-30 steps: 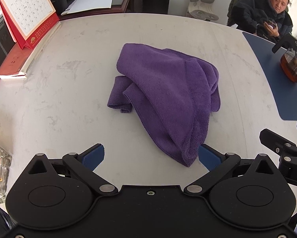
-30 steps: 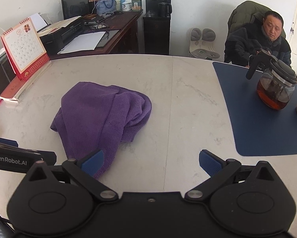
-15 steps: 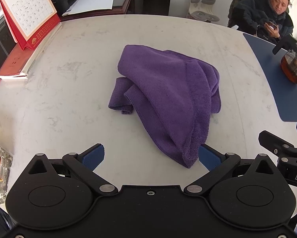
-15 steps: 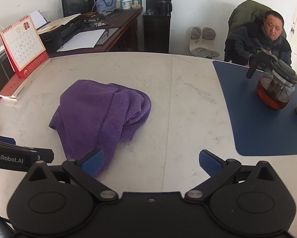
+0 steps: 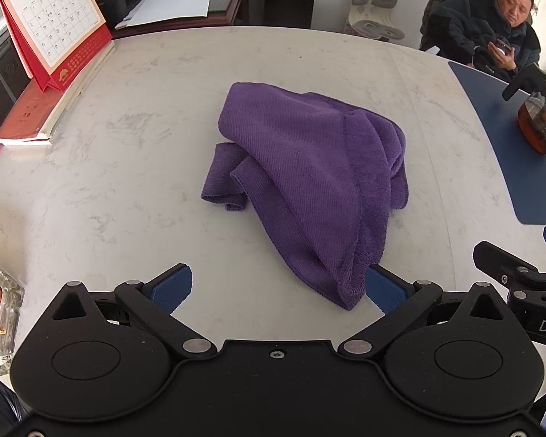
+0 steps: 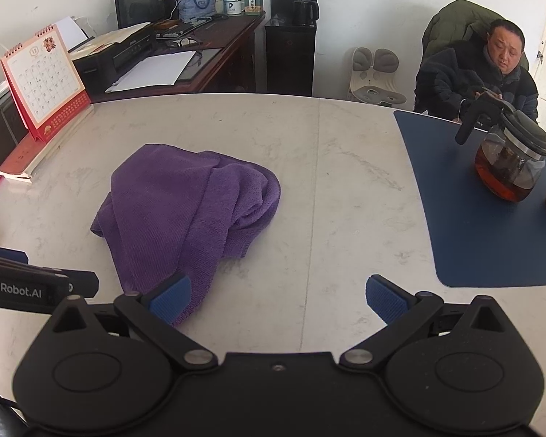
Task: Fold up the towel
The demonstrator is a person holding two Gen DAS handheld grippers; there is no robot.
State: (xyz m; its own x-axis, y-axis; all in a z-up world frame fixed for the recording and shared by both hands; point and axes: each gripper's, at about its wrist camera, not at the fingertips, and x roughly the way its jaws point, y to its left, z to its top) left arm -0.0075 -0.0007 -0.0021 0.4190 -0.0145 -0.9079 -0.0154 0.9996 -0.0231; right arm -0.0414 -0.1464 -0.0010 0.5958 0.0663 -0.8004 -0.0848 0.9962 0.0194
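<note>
The purple towel [image 5: 309,182] lies crumpled mid-counter [image 5: 127,167], its long axis running from 11 o'clock down to a narrow tip at 5 o'clock in the left view. A calendar [image 5: 50,22] at 10 o'clock shows "12"; the left tongs' side reads "GenRobot.AI" in the right view. The left tongs [image 5: 278,287] are spread wide, empty, right pad just beside the towel's tip. The right tongs [image 6: 278,293] are likewise released, left pad over the towel's near edge, contact unclear.
</note>
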